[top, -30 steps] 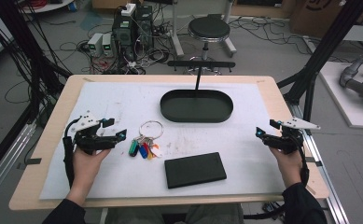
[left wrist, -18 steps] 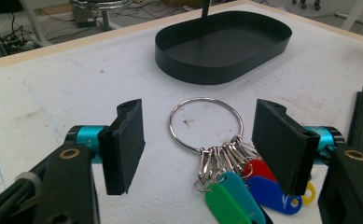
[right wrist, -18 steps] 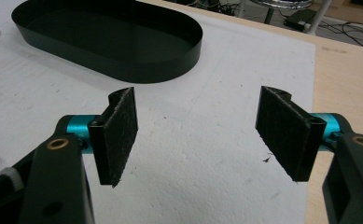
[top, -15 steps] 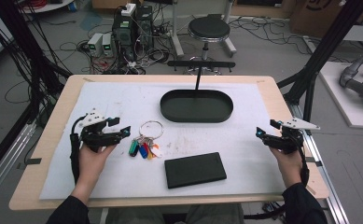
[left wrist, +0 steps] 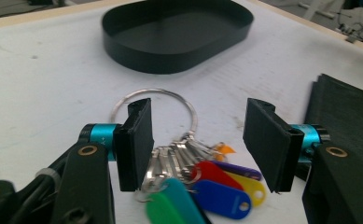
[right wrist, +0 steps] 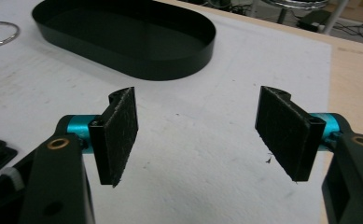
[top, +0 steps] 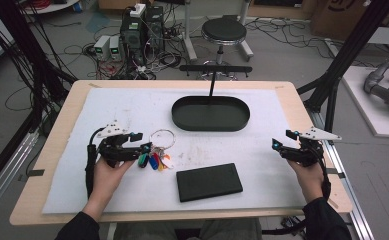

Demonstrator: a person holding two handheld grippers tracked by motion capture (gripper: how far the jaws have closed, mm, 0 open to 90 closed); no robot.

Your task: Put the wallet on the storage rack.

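A bunch of keys with coloured tags (top: 154,160) on a large metal ring (top: 162,139) lies on the white mat, left of centre. My left gripper (top: 140,142) has come up to it from the left. In the left gripper view the keys and tags (left wrist: 202,179) lie between the two black pads (left wrist: 135,140), which have just been closing and do not touch them; the left gripper (left wrist: 198,135) is open. Far right on the mat, my right gripper (top: 281,145) stays open, with only bare mat between its pads (right wrist: 198,135).
A black oval tray (top: 182,117) stands empty at the middle back, also seen ahead of both grippers (left wrist: 170,56) (right wrist: 137,65). A flat black rectangular case (top: 209,181) lies near the front centre, right of the keys (left wrist: 347,116). A stool and cables are beyond the table.
The left hand has slid right, bringing its jaws over the key bunch, and the jaws have narrowed. The right hand and gripper have kept still.
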